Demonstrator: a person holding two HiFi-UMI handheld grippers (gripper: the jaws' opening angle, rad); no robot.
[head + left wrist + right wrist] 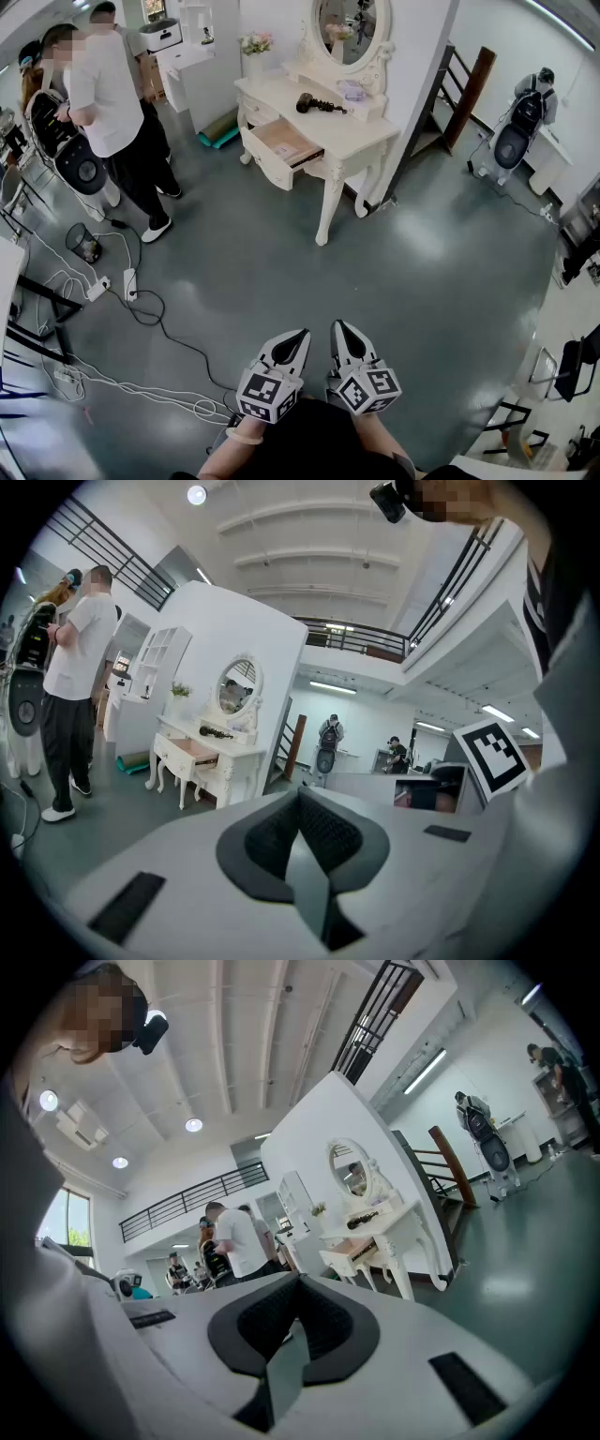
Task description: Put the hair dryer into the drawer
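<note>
Dryer [314,103]: on table [367,136] top, not in drawer [281,142].
Drawer: already open.
L gripper [300,335]: jaws together, empty.
R gripper [338,327]: same.
Progress: not started; both well apart from table. Approach, grab, drop-in left.

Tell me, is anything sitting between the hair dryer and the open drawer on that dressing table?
Nothing visible does. The hair dryer lies on the tabletop right behind the open drawer, only bare tabletop between them.
</note>
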